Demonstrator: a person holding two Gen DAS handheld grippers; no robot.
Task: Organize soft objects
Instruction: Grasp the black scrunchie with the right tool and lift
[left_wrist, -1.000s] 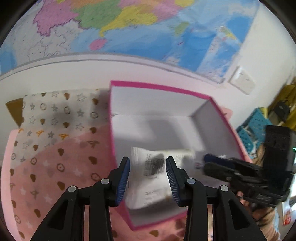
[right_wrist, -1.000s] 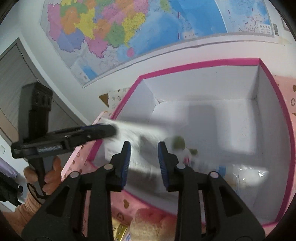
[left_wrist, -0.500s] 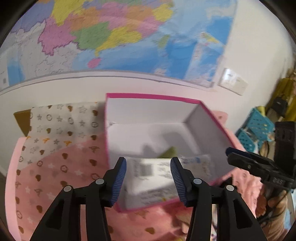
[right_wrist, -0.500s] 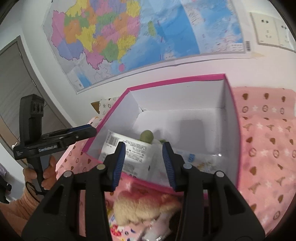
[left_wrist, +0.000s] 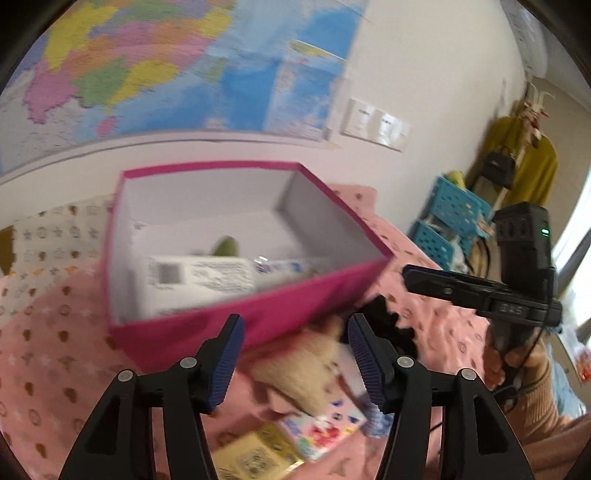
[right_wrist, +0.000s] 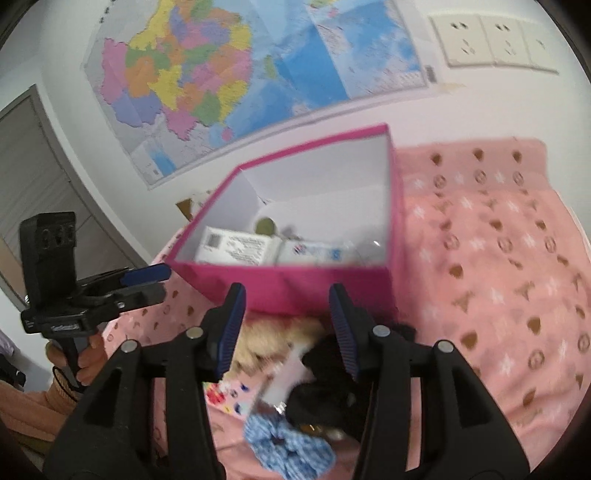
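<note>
pink box (right_wrist: 317, 286) as landmark, white packs (right_wrist: 236, 247) inside | left gripper (left_wrist: 293, 354) and right gripper (right_wrist: 286, 325) both spread wide, holding nothing | poised over beige plush (right_wrist: 266, 341), black fabric (right_wrist: 325, 395), blue scrunchie (right_wrist: 288, 443) just before box front, likely choosing next pick

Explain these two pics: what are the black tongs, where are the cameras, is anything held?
No robot here: a person holds one pair of handheld tongs in each hand. Each picture comes from a fisheye camera on one pair, looking forward along its fingers.

The left tongs and right tongs are both open and hold nothing. Each also shows at the edge of the other's view.

On the pink patterned cloth stands an open pink box with a white labelled packet inside. In front of the box lie a beige plush, something black and fuzzy and a blue checked scrunchie. A map hangs on the wall.
</note>
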